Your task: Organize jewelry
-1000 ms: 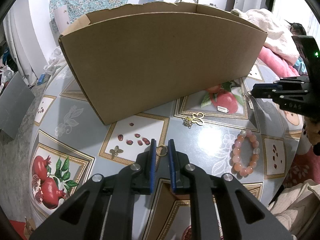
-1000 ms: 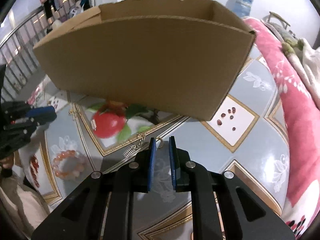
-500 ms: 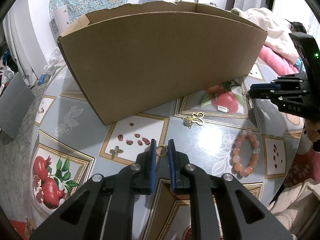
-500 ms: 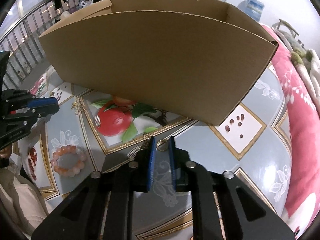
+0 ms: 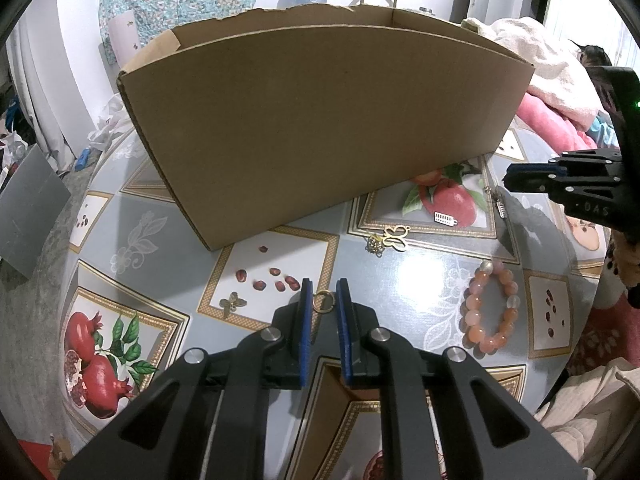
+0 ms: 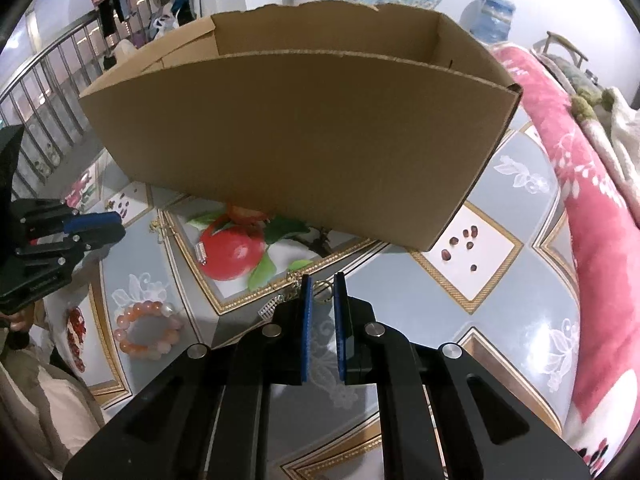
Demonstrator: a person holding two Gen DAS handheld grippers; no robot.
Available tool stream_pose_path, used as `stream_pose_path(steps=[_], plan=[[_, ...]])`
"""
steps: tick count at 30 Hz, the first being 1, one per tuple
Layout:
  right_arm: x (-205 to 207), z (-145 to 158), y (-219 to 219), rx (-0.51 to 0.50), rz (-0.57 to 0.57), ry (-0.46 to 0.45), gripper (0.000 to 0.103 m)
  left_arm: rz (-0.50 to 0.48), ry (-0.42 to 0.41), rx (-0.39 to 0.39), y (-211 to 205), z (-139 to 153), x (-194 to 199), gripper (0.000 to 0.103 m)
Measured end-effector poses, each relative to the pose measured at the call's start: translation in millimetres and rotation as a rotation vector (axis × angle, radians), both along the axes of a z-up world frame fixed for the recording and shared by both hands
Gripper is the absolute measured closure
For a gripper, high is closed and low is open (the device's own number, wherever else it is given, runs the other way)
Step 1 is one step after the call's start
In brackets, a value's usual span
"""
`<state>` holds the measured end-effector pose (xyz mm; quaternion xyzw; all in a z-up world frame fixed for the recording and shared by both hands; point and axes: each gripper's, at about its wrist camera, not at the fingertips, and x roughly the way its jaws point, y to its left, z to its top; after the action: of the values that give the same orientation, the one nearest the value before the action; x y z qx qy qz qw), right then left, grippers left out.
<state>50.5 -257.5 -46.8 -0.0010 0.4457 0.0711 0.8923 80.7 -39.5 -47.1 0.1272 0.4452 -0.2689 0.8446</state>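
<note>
**Two small gold rings pinched at the fingertips, cardboard box ahead**

Left gripper (image 5: 324,300): blue-padded jaws drawn nearly together, a small gold ring (image 5: 323,301) caught between the tips, over the fruit-printed grey tablecloth (image 5: 132,236). Right gripper (image 6: 321,292): jaws likewise nearly closed on a second small gold ring with a short chain and pendant (image 6: 322,291) trailing to the left of the tips. Whether either ring hangs free of the cloth or touches it: not clear from these views.

Beyond both grippers, on the far side of the table: a large open brown cardboard box (image 5: 320,120), tall near wall facing the fingers, interior visible only along the top edge. Likely destination, judged from the task.

Remaining on the cloth, near side of the box: a peach-coloured bead bracelet (image 5: 492,308) to the right of the left gripper, a gold butterfly-shaped pendant (image 5: 394,236) beyond it near the box wall, and a small silver rectangular charm (image 5: 445,218) on the printed red fruit.

For a clean step: grip kept firm, since thin rings slip easily from flat pads; lift straight up first, high enough to clear the box rim with the dangling chain as well; then forward over the opening, release low inside to avoid bounce. One gripper at a time advisable, to prevent a clash above the box.
</note>
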Motion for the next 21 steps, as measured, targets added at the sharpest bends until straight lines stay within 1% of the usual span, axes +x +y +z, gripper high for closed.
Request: stream_pose_path(steps=[11,18,21], plan=[[-10.5,5.1,-2.2,0.016,-0.019,-0.027,0.095,-0.013,0.005,-0.015,5.0,3.9,-3.4,0.092],[-22.0,22.2,0.7,0.012,-0.005,-0.076,0.095,-0.028,-0.04,-0.038,9.9,23.8,-11.8,0.092],[-25.9,27.2,0.0,0.011,-0.011,-0.09,0.095,-0.03,-0.042,-0.04,11.9,27.5,-14.3,0.092]])
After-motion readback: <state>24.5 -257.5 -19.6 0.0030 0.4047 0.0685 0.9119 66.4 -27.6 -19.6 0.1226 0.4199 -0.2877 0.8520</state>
